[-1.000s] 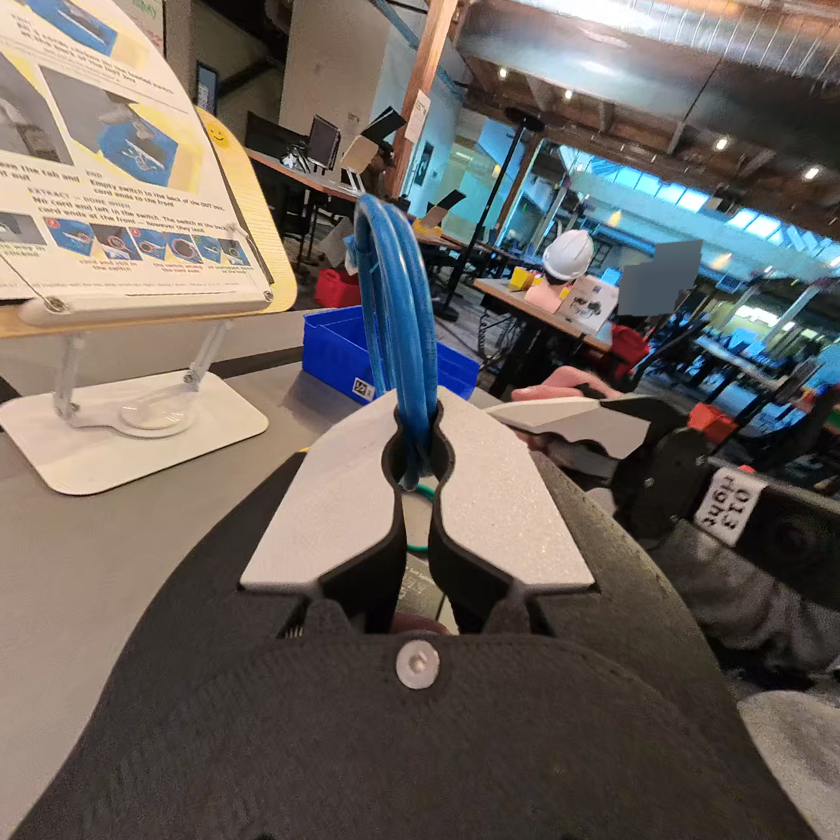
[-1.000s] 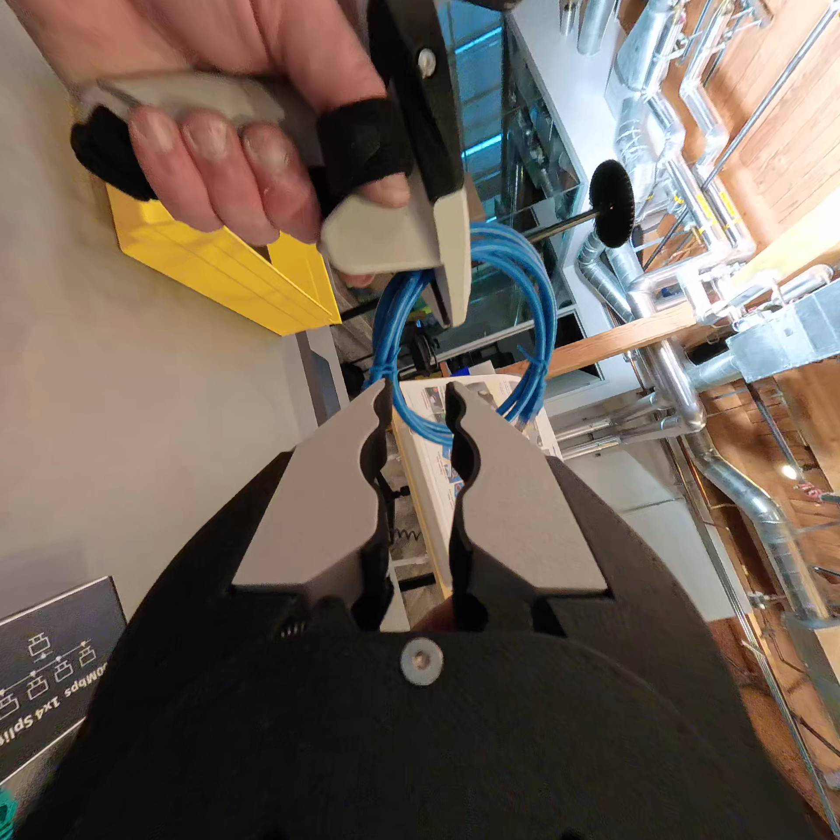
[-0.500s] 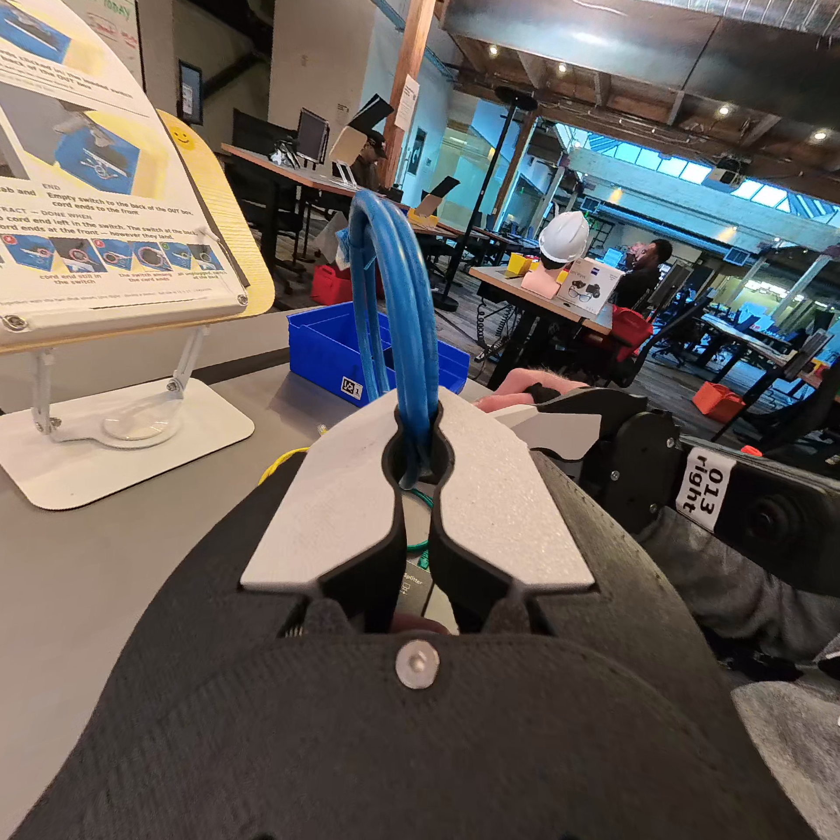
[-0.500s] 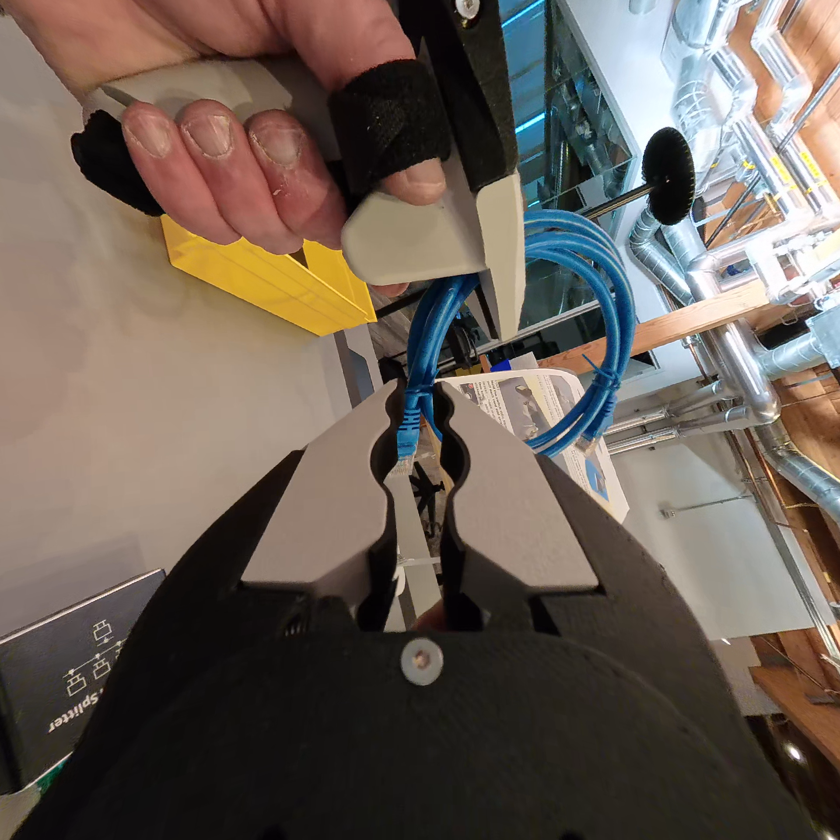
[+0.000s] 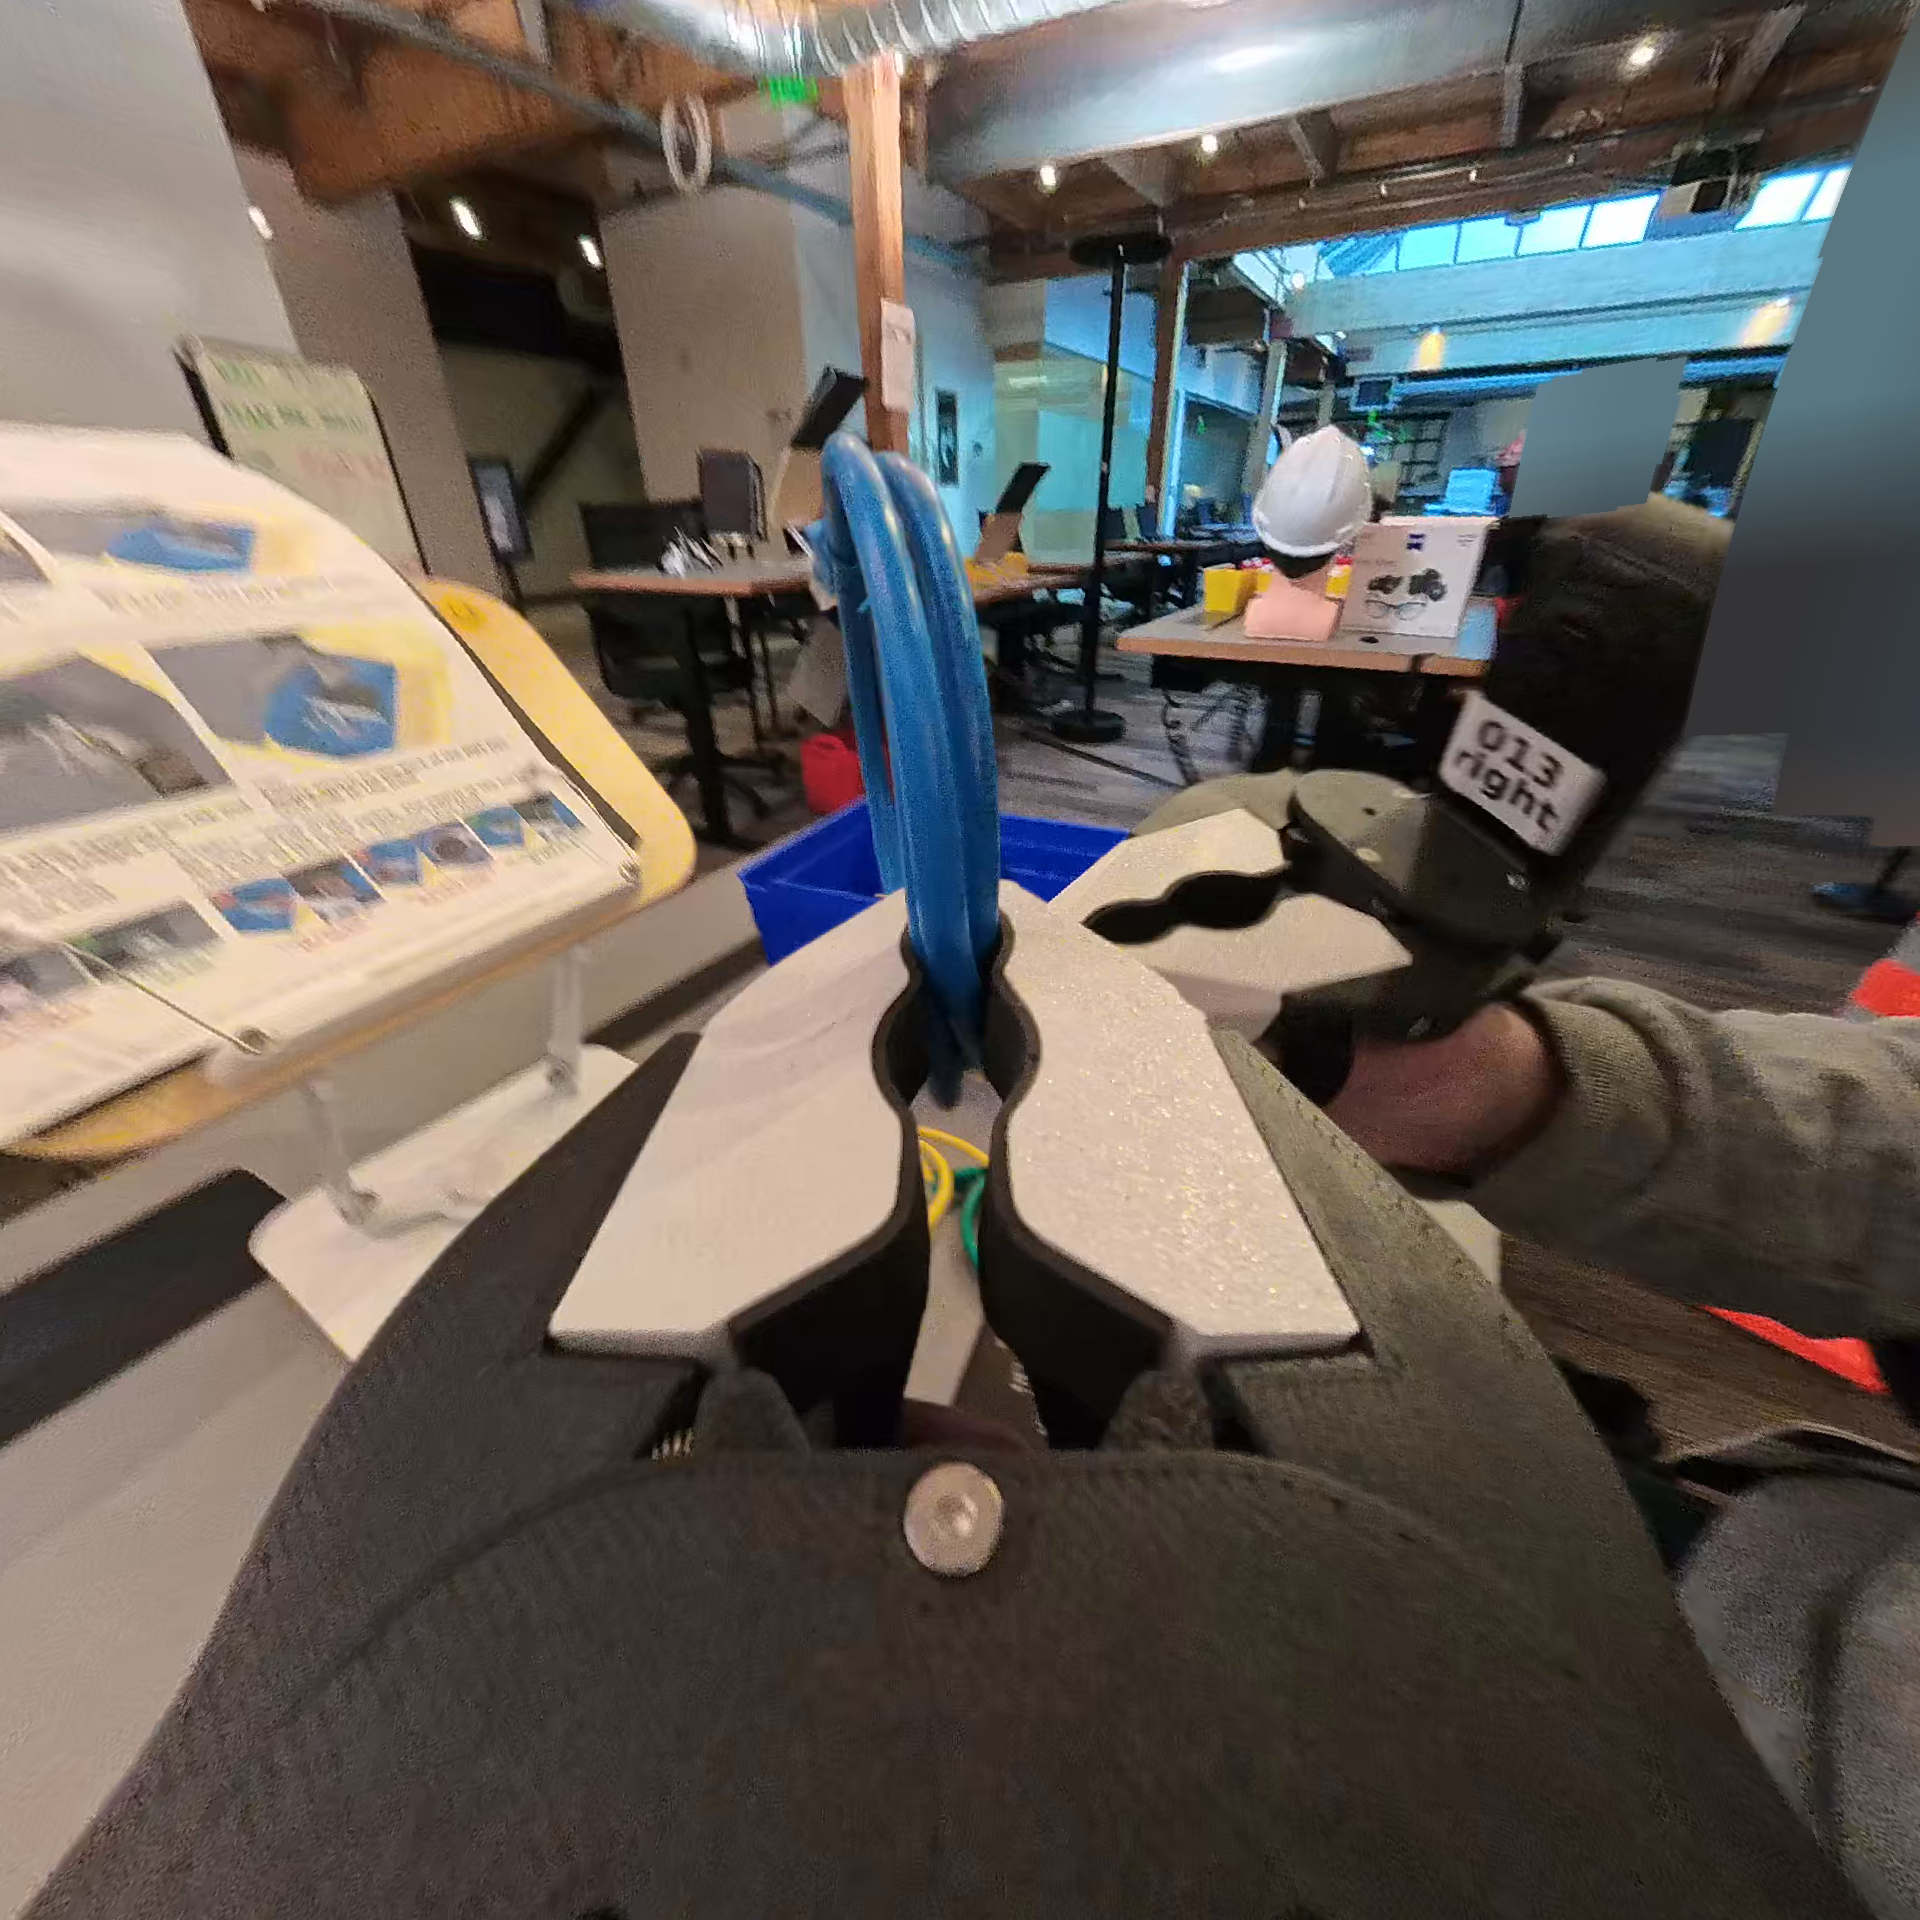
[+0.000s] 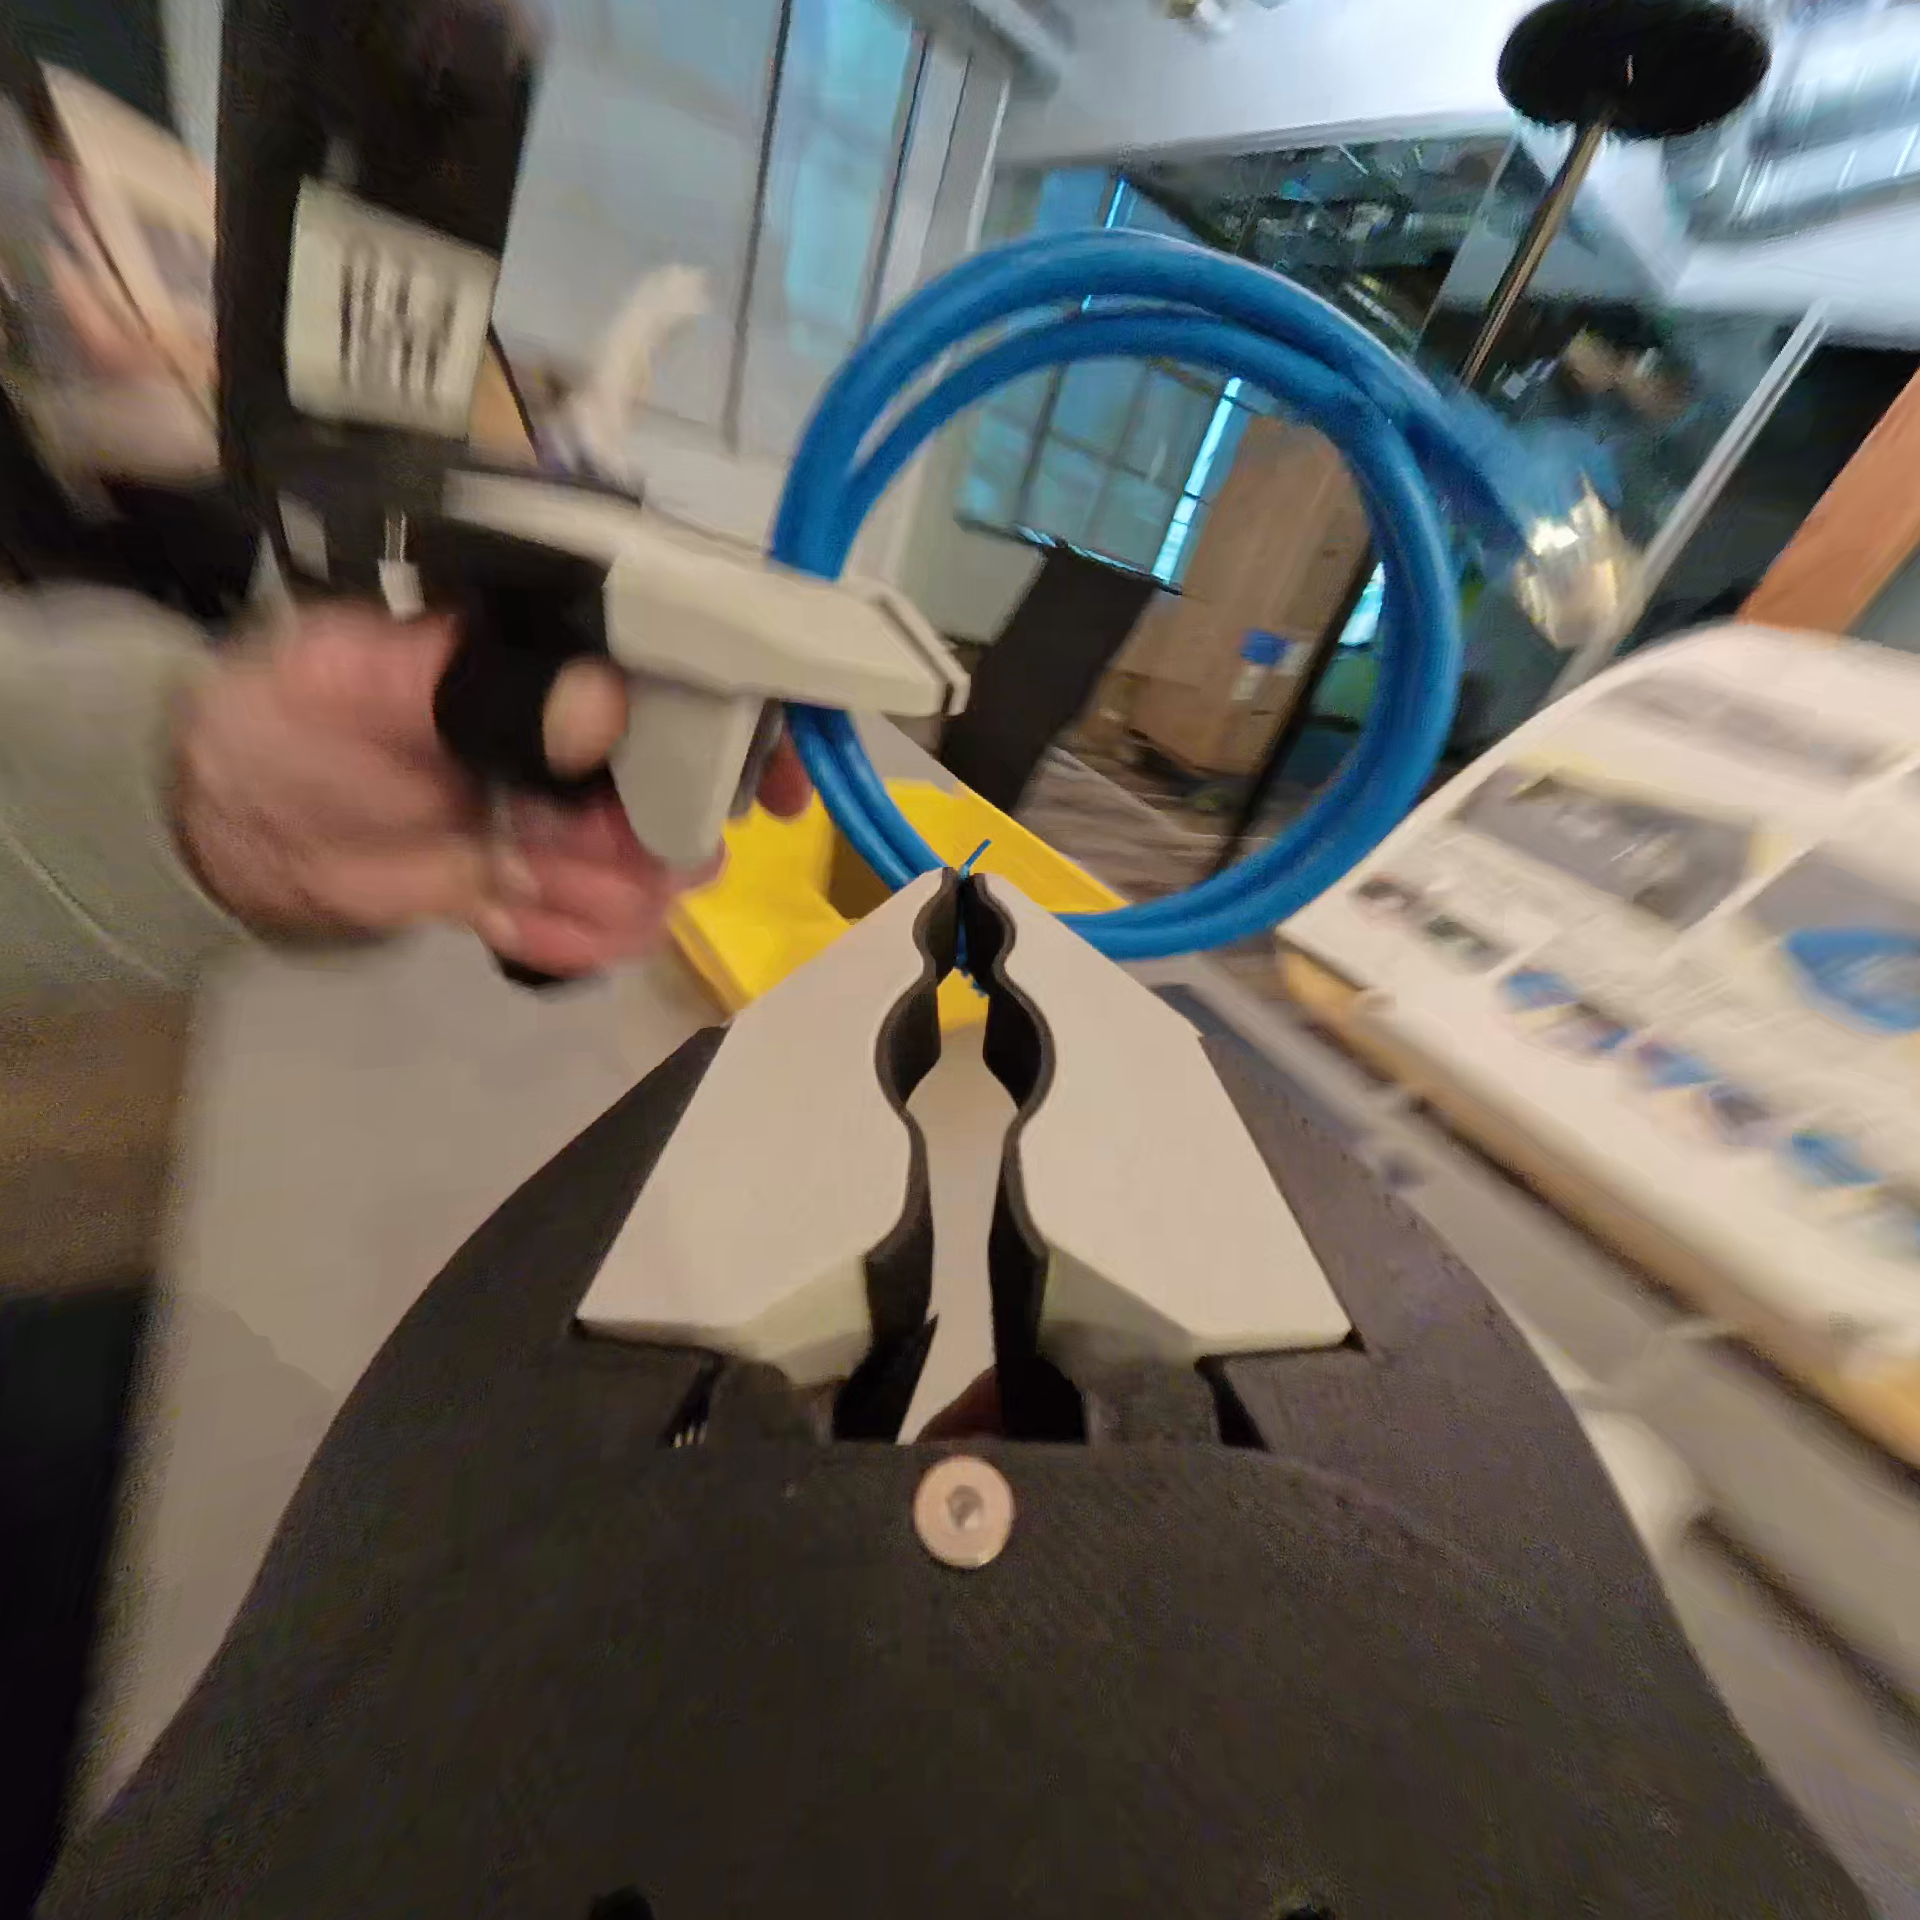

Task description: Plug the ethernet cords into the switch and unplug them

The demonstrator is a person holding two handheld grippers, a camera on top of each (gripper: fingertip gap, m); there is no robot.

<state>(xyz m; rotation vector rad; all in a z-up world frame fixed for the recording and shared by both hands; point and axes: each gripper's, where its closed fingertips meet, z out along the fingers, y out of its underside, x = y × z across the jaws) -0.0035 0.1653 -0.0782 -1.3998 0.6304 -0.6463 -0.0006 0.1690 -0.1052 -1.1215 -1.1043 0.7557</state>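
A coiled blue ethernet cord stands up out of my left gripper, which is shut on the bottom of the coil. In the right wrist view the coil hangs as a ring from the left gripper, with a blurred clear plug at its upper right. My right gripper is shut at its tips on a thin blue tie at the coil's lower edge. It also shows in the left wrist view, close on the right. I cannot make out the switch.
An instruction sheet on a stand is at the left of the grey table, also in the right wrist view. A blue bin sits behind, a yellow bin beyond the grippers. Yellow and green cords lie below.
My right gripper has turned upright and closed from partly open around the plug end to shut on the thin blue tie. My left gripper still holds the coil and has tilted upward.
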